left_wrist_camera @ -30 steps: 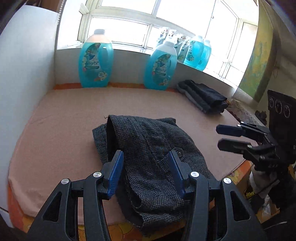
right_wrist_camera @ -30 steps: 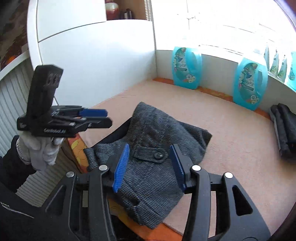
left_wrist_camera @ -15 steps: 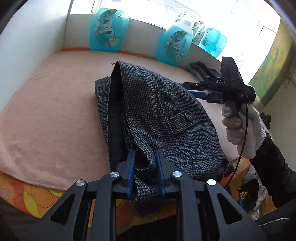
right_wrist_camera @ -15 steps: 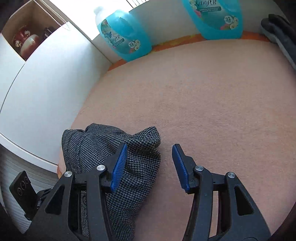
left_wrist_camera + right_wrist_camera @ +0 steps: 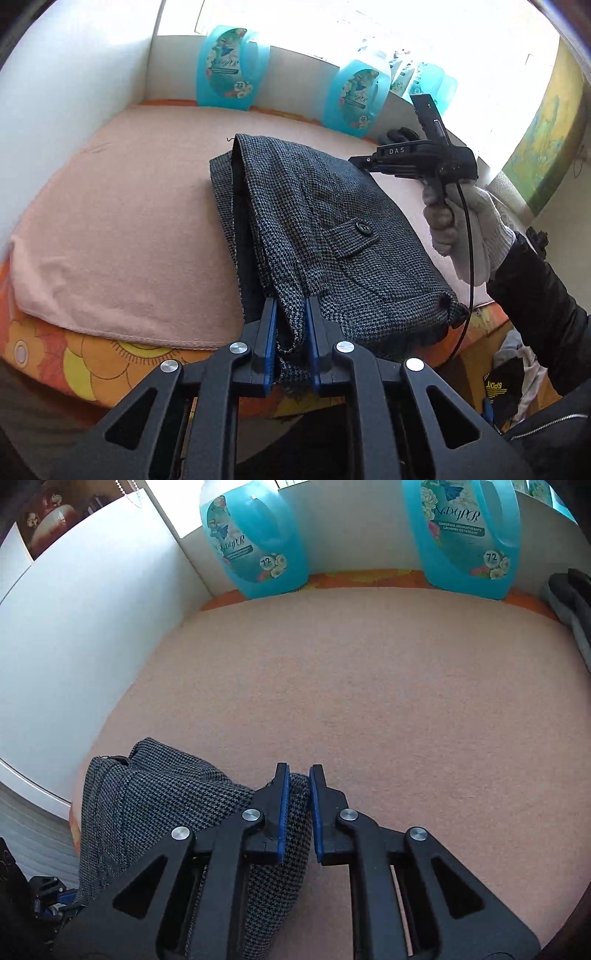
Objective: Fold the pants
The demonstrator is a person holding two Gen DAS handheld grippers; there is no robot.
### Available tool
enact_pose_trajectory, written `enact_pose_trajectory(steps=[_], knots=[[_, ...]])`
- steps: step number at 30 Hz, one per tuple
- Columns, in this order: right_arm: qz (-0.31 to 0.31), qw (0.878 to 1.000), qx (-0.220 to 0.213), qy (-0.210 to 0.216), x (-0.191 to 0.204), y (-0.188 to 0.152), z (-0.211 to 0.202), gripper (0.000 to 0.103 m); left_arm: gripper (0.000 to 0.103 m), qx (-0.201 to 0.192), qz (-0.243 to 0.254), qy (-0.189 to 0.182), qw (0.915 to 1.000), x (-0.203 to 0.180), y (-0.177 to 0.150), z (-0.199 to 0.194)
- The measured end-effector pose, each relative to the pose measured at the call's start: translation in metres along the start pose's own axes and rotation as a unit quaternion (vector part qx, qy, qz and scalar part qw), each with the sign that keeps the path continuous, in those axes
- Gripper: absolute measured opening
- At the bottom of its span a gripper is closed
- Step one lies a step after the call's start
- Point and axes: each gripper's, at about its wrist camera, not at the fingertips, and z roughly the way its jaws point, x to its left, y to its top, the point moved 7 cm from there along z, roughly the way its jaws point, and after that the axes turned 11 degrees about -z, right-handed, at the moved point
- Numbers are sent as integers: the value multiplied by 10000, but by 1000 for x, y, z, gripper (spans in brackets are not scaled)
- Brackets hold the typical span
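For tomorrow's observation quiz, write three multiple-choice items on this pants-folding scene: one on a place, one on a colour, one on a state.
1. Where do the tweed pants lie?
A. on the pink cloth-covered surface
B. on the windowsill
C. in a box

2. What colour are the detergent bottles?
A. red
B. turquoise blue
C. white

3. What is the left hand-held gripper doing?
A. hanging open above the pants
B. shut on the pants' near edge
C. holding a bottle

Key: 1 A, the pants rest on the pink cloth. 2 B, both bottles by the wall are turquoise. 3 B, fabric is pinched between its blue pads; the right hand-held gripper likewise pinches the pants' far end.
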Motion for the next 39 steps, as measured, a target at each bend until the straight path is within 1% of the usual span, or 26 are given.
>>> enact_pose_trajectory(steps=[1,3,5,6,7,8,9,10,12,13,15,17,19,22,24,28,32,34,37,39], knots=[[37,10000,-81,21,-3,0,-9,13,17,-1,72,81,9999,-1,1,-1],[47,9997,-152,176,-5,-5,-27,14,17,-85,182,140,9997,-1,4,-9],[-7,9995,-187,249,-3,-12,-44,17,21,-183,241,195,9994,0,11,-16],[-29,9994,-213,287,-2,-17,-52,26,25,-264,240,236,9991,2,16,-18],[-40,9992,-245,317,-1,-22,-59,41,32,-332,222,256,9989,4,22,-20],[-40,9989,-299,348,0,-28,-67,48,38,-376,176,268,9988,7,28,-20],[-54,9987,-331,374,1,-33,-73,52,54,-382,112,252,9989,9,35,-19],[-76,9986,-326,404,3,-37,-77,52,61,-371,41,195,9991,12,40,-17],[-41,9984,-323,468,6,-46,-81,54,61,-351,-139,91,9992,16,53,-10],[15,9982,-320,516,6,-50,-83,60,61,-293,-213,25,9993,17,59,-4],[188,9973,-290,641,5,-58,-82,68,62,-114,-356,-121,9992,19,67,10],[290,9962,-186,805,5,-65,-77,68,62,88,-552,-264,9981,21,70,24],[378,9954,-114,872,4,-70,-70,68,62,287,-816,-353,9956,27,73,38],[546,9932,21,1031,3,-74,-58,68,62,448,-1020,-410,9929,32,75,50],[551,9918,109,1144,4,-71,-48,68,62,512,-1077,-454,9918,33,71,49],[488,9905,260,1256,3,-59,-27,68,62,528,-1182,-383,9909,40,61,34],[554,9879,318,1410,-1,-48,-10,68,62,807,-1286,-296,9880,40,34,26],[554,9875,390,1424,-3,-46,-3,69,62,1008,-1362,-288,9851,38,21,27],[543,9865,453,1479,-2,-46,4,70,62,1080,-1654,-333,9797,38,13,23],[527,9864,421,1499,-1,-44,4,71,62,1128,-1813,-357,9763,40,12,19]])
